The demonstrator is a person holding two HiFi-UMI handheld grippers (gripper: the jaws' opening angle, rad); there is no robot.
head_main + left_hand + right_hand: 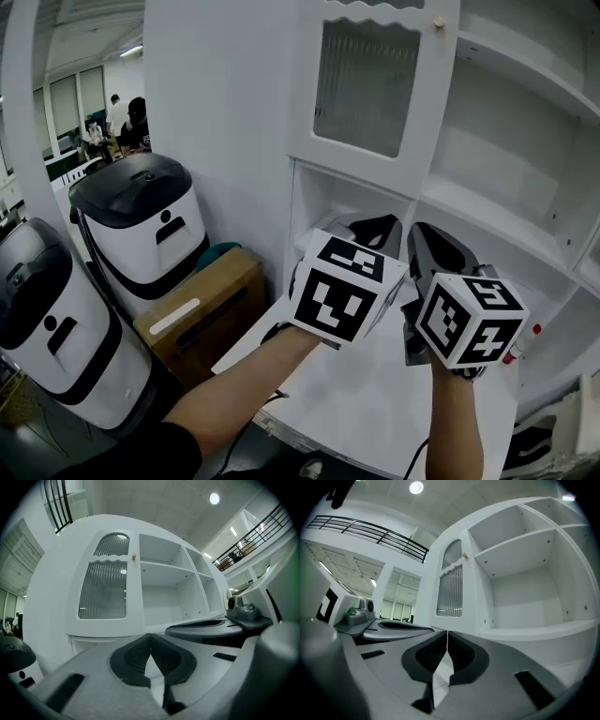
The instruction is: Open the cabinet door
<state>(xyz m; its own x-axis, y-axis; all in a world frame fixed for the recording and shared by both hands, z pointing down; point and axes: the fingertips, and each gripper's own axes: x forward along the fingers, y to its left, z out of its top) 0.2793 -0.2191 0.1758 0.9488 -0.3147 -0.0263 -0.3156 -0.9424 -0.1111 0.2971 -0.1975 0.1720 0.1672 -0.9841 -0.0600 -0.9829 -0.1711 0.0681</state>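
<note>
Cabinet [497, 141]: white unit filling the upper right of the head view, with open shelves to the right of the door.
Table [366, 403]: white top at lower centre, running up to the cabinet base.
Cabinet door [366, 84]: upper centre of the head view, with a white frame and a ribbed glass pane. It lies flush with the cabinet front in the left gripper view [104, 590] and stands left of the open shelves in the right gripper view [451, 592].
White units [141, 225]: 2 rounded housings with black tops, at the left edge.
Cardboard box [202, 305]: on the floor between the units and the table.
Left gripper [380, 225]: lower centre, below the door and apart from it. Its jaws are pressed together with nothing between them [150, 639].
Right gripper [422, 232]: just right of the left gripper and level with it. Its jaws are closed tip to tip and empty [446, 637].
Marker cubes [342, 286]: 1 on each gripper, nearest the camera.
Knob [439, 22]: small and pale, at the door's upper right corner, well above both grippers [133, 556] [465, 555].
</note>
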